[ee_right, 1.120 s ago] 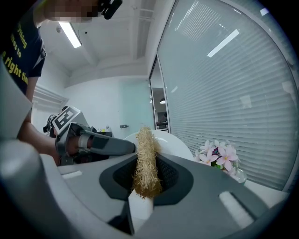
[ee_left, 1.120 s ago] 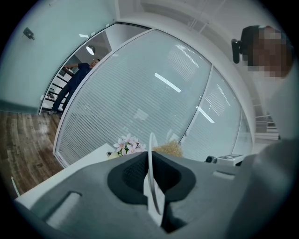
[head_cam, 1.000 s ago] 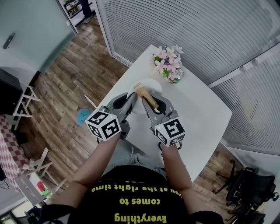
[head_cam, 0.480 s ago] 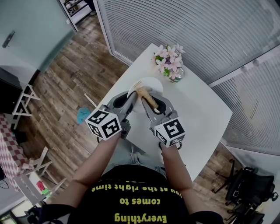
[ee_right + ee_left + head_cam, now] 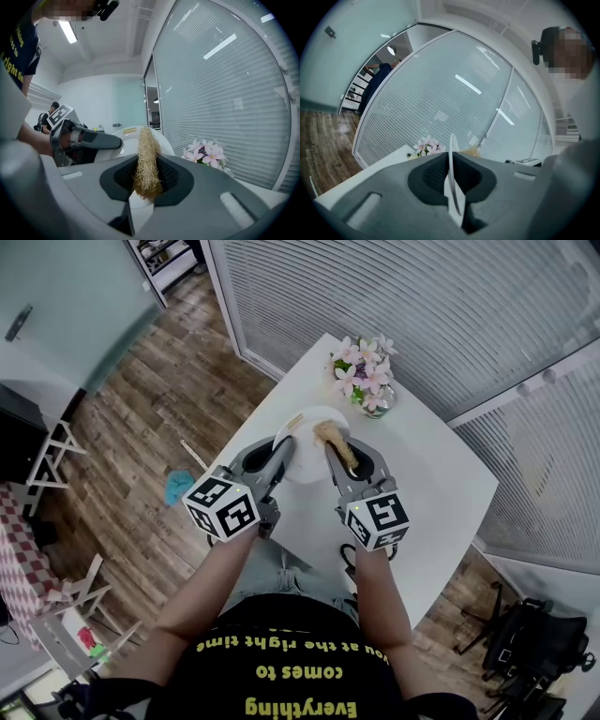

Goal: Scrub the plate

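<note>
A white plate [image 5: 307,426] is held above the white table [image 5: 422,493]; my left gripper [image 5: 283,454] is shut on its rim. In the left gripper view the plate [image 5: 452,164] shows edge-on between the pads. My right gripper [image 5: 339,454] is shut on a tan fibrous scrubber [image 5: 332,439], which lies at the plate's right edge. In the right gripper view the scrubber [image 5: 146,161] stands upright between the jaws, with the plate [image 5: 123,134] and the left gripper [image 5: 89,139] just behind it to the left.
A glass vase of pink flowers [image 5: 364,379] stands on the table beyond the plate. A window wall with blinds [image 5: 422,306] runs behind the table. A blue cloth [image 5: 176,487] lies on the wood floor at left, and a black chair [image 5: 534,638] is at lower right.
My right gripper has moved to the right with the scrubber, from the middle of the plate to its right edge. The left gripper and plate have stayed in place.
</note>
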Action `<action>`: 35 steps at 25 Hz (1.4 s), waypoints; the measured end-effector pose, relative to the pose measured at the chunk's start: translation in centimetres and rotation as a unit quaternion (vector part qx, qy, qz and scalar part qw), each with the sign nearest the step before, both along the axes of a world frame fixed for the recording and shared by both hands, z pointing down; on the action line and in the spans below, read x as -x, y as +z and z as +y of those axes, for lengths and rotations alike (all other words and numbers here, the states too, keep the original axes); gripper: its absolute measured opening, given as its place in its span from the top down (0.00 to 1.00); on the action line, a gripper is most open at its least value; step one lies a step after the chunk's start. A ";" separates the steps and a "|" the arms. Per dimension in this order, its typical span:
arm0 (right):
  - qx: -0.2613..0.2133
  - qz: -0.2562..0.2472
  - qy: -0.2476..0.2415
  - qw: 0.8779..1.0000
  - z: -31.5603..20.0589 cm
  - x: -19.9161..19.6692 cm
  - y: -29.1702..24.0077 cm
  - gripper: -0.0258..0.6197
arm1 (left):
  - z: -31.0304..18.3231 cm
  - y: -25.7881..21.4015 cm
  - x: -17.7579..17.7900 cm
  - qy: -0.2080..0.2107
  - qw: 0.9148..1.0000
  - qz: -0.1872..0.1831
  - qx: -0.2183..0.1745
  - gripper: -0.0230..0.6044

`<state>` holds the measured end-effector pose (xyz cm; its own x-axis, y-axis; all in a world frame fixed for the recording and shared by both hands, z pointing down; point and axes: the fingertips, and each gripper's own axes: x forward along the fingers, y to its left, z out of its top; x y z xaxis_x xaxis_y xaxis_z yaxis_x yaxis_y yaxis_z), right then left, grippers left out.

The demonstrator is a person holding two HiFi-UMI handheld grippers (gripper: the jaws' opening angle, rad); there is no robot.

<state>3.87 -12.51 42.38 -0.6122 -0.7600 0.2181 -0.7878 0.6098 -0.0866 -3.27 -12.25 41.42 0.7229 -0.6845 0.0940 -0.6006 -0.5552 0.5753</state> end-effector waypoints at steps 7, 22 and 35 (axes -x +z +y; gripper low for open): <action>-0.002 0.002 0.039 0.999 -0.8 -3.0 -0.3 0.86 | 0.1 -0.2 -0.2 0.003 1.000 0.002 0.000 0.93; -0.003 -0.005 0.046 0.999 -0.4 -3.5 -0.2 0.86 | 0.5 -0.3 -0.2 0.002 1.000 0.003 0.000 0.93; 0.004 -0.006 -0.017 1.000 1.0 0.6 0.5 0.86 | -0.1 -0.1 -0.1 -0.004 1.000 0.001 0.001 0.93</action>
